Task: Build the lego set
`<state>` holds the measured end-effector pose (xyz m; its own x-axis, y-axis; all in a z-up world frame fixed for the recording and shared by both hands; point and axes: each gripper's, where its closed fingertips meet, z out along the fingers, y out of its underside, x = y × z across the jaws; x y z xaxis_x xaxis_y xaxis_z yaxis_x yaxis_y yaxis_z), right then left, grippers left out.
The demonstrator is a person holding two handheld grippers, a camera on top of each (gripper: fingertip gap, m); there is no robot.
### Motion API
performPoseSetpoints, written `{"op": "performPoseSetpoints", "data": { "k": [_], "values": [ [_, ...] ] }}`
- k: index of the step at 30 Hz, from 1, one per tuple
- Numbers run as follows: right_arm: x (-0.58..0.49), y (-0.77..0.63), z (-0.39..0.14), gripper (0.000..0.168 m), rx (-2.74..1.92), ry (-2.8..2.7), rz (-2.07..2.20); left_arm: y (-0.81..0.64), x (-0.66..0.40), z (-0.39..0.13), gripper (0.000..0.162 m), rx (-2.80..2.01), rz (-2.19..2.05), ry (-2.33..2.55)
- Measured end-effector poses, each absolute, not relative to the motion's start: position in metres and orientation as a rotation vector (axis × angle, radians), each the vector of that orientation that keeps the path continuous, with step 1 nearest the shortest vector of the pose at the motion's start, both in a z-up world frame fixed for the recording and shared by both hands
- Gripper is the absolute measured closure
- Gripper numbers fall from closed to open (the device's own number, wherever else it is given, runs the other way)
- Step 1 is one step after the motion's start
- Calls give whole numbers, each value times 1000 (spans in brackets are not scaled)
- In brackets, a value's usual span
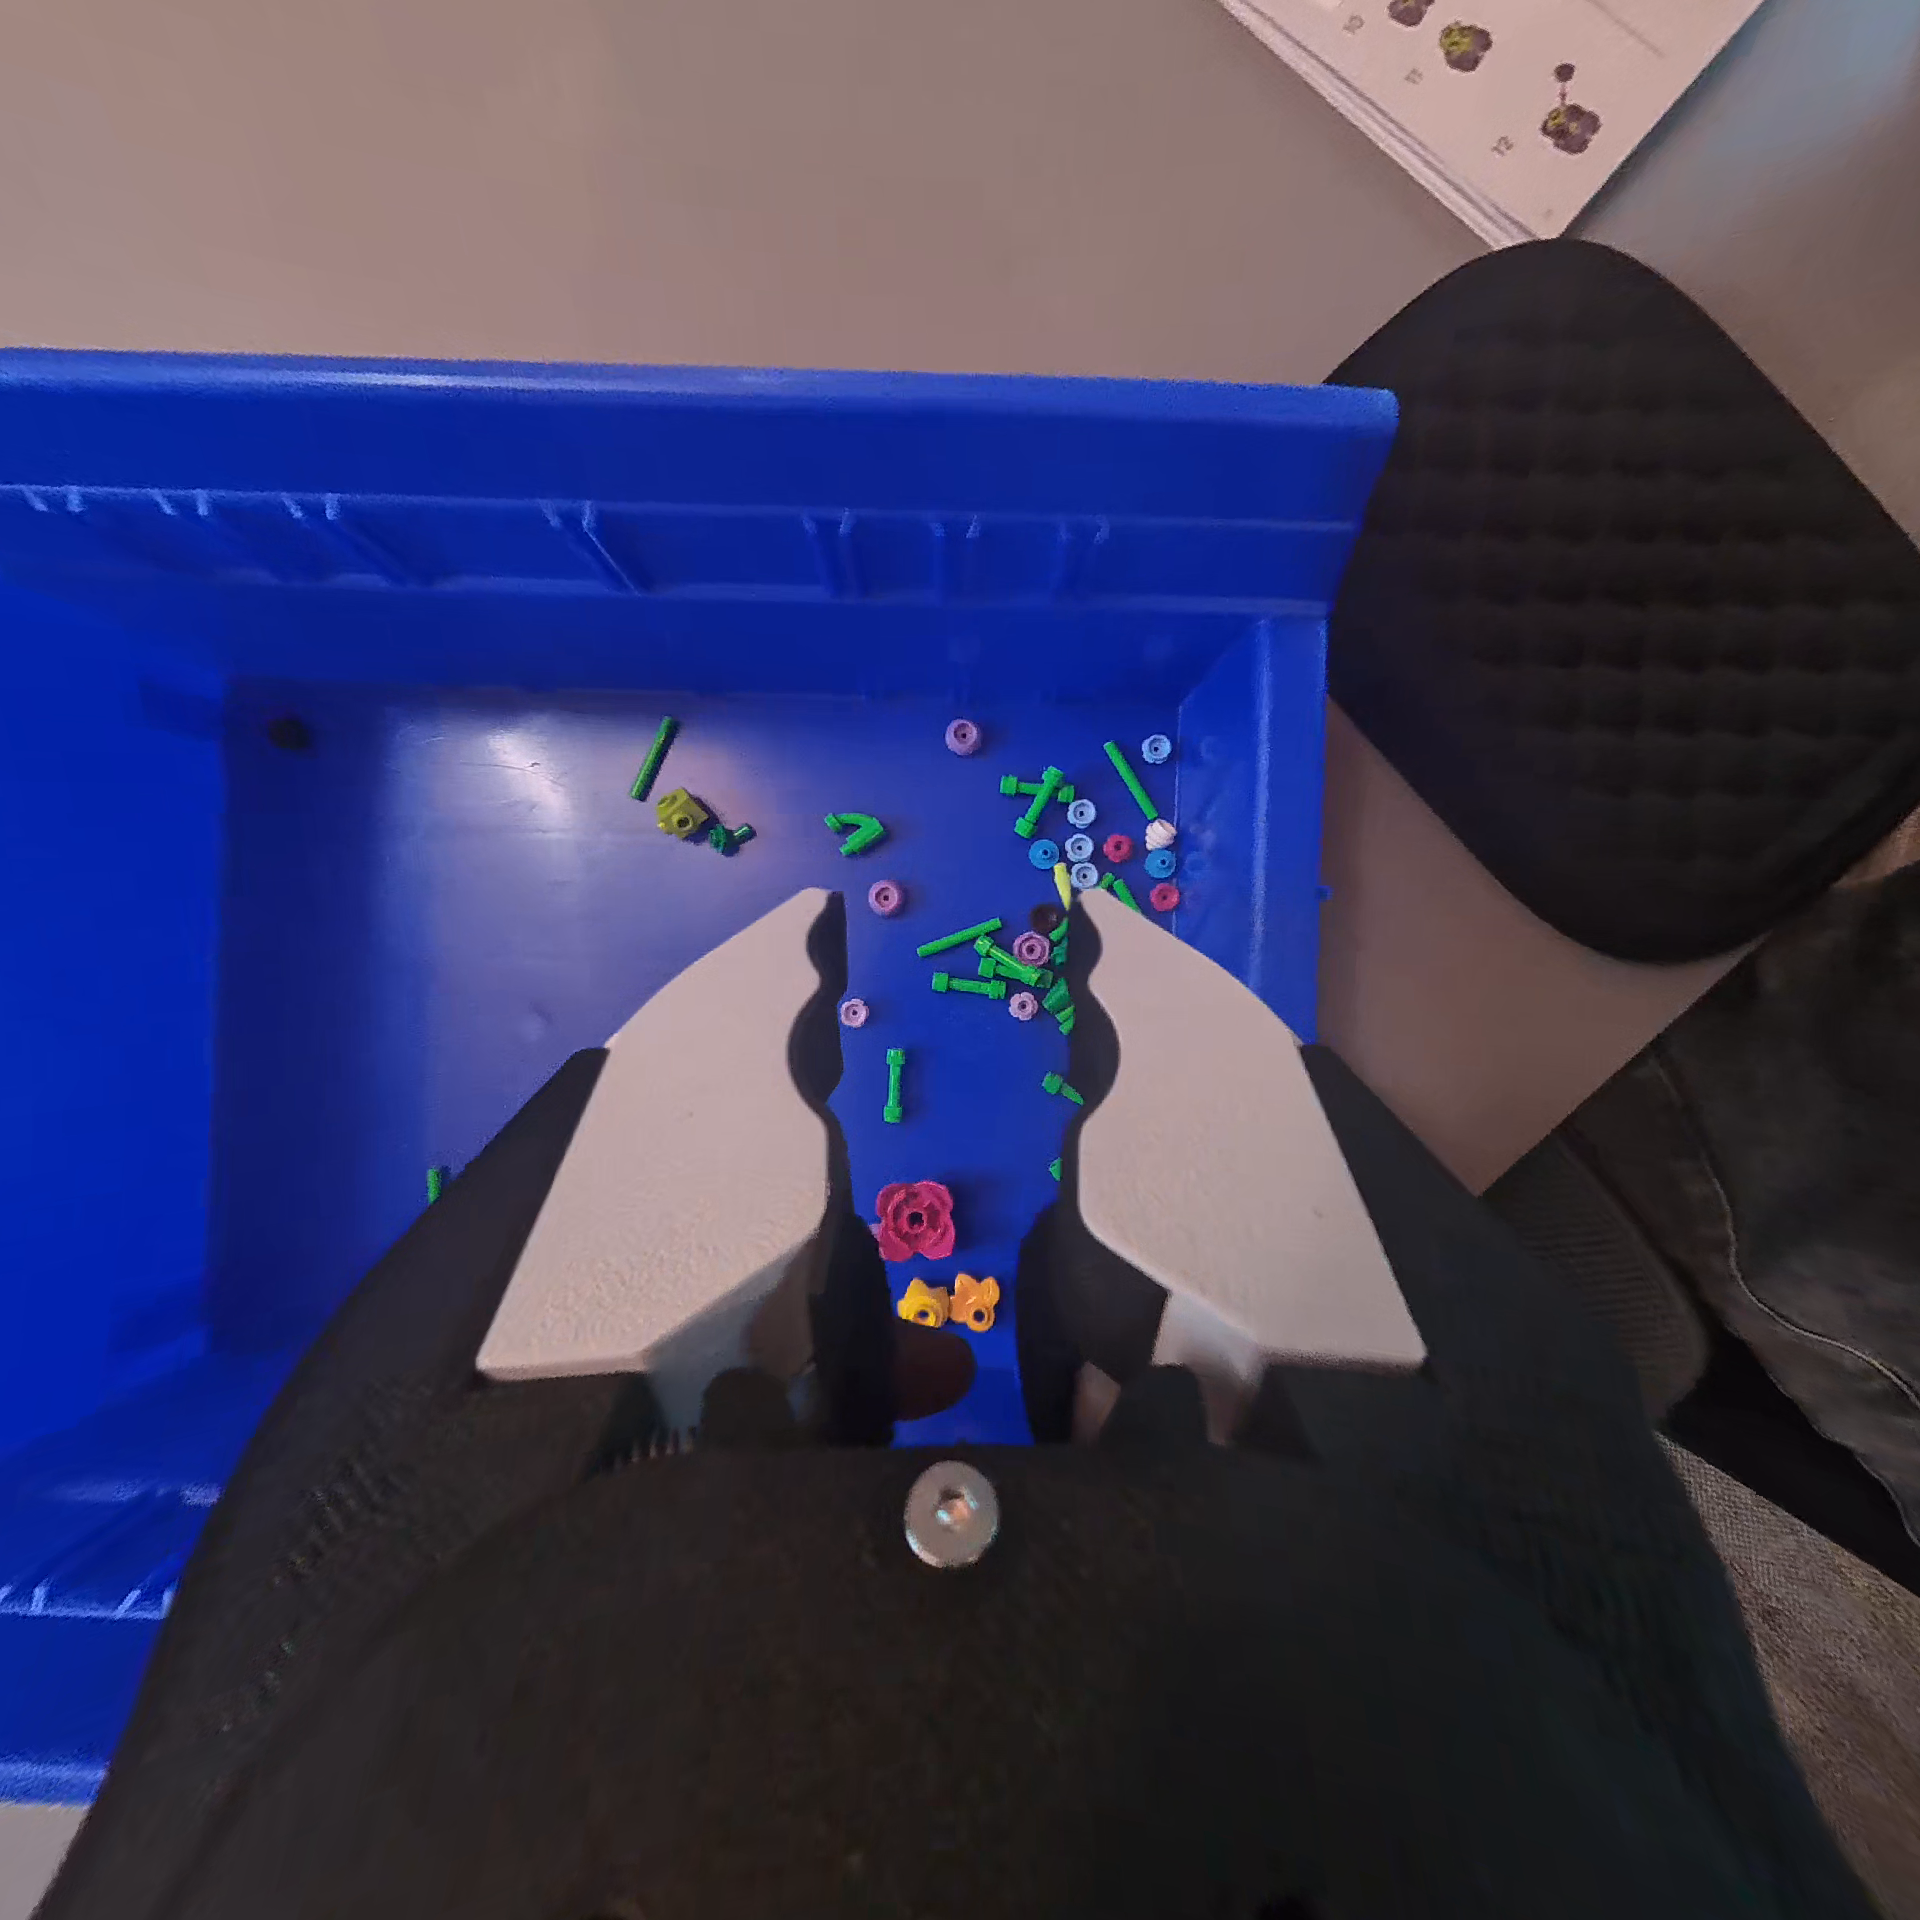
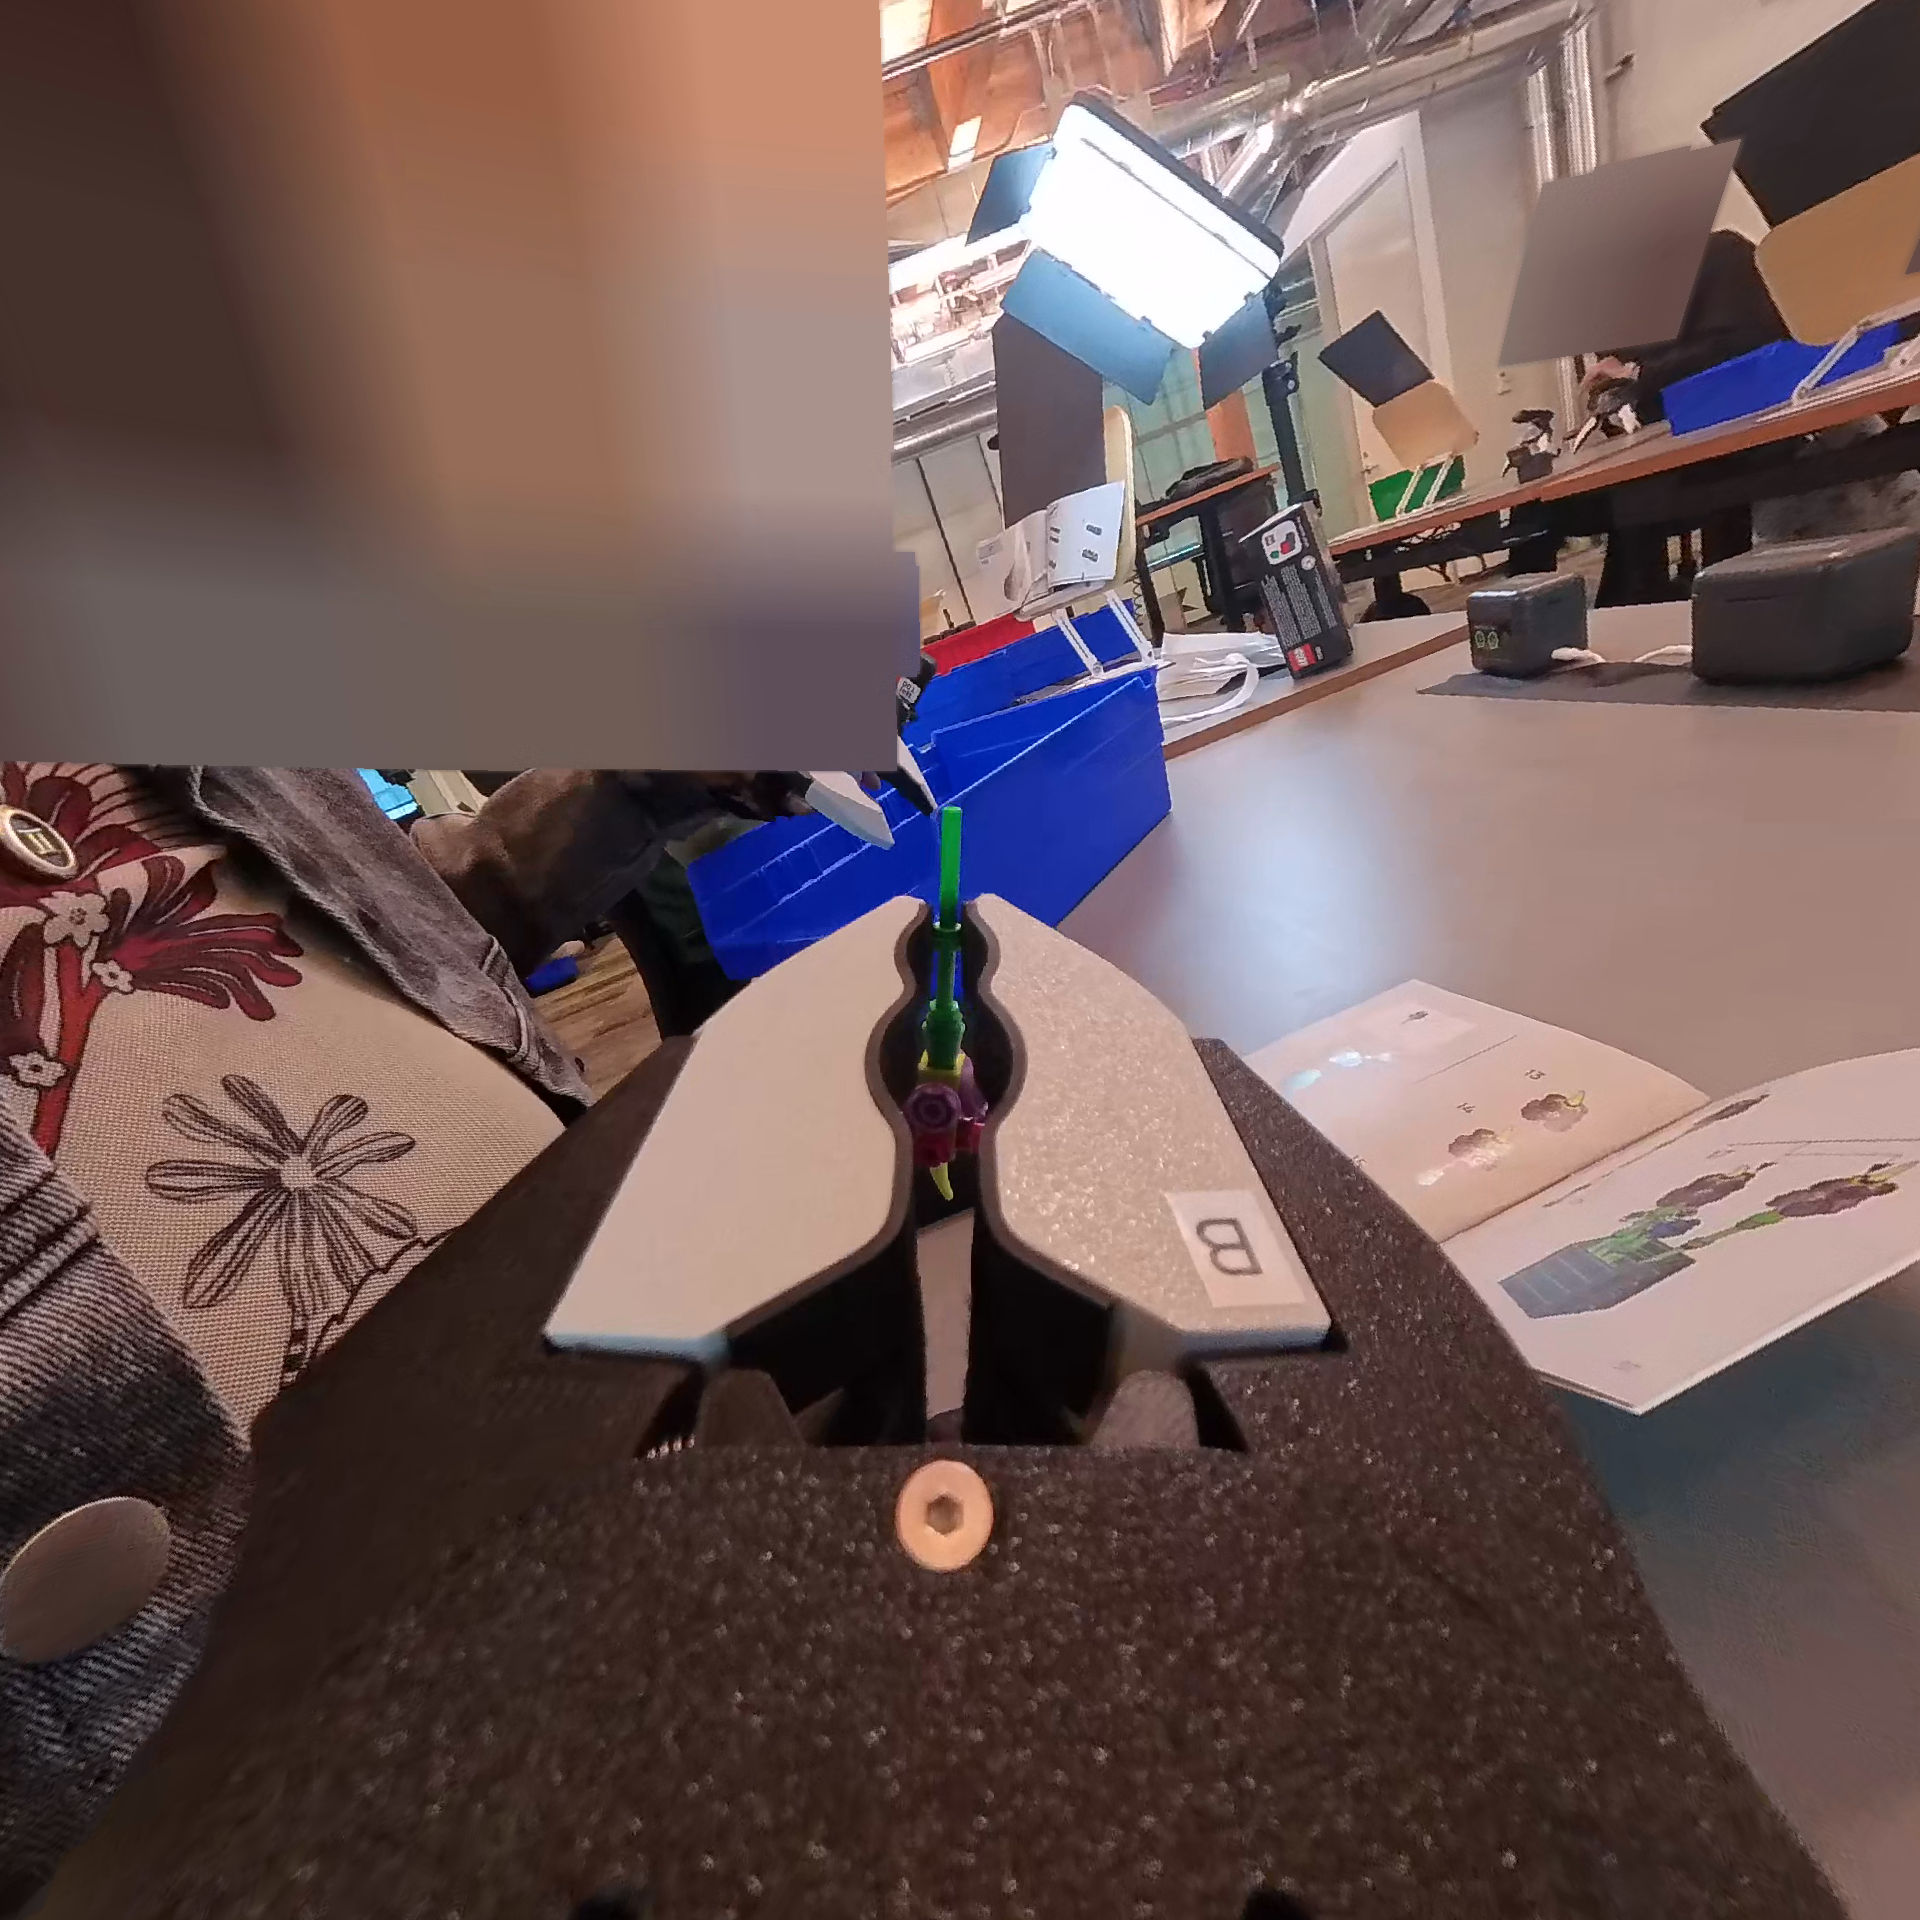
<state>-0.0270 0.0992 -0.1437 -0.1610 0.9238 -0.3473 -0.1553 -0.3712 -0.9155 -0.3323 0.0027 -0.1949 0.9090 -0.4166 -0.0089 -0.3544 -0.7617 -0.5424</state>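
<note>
Left gripper [image 1: 954,902] spread wide over blue bin [image 1: 727,416] of loose lego pieces [image 1: 997,966]. Right gripper [image 2: 945,914] beside bin, pinching green flower stem [image 2: 948,997].

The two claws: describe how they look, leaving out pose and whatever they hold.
Both match: the left claw and the right claw have a rough black body, two pale grey fingers with wavy black inner edges, and a metal screw at the centre. The right one carries a white sticker. No cables show.
</note>
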Motion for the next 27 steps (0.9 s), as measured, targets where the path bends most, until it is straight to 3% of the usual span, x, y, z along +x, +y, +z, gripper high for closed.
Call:
{"op": "performPoseSetpoints", "data": {
  "k": [1, 19, 27],
  "values": [
    [-27, 100, -144, 164, -1267, -964, 1659, 3, -333, -196, 122, -2513, -155, 558],
    [-25, 104, -143, 164, -1270, -932, 1676, 5, -320, -230, 123, -2620, -309, 650],
    [-26, 106, -144, 164, -1278, -924, 1685, -1, -337, -236, 133, -2685, -262, 830]
  ]
}}
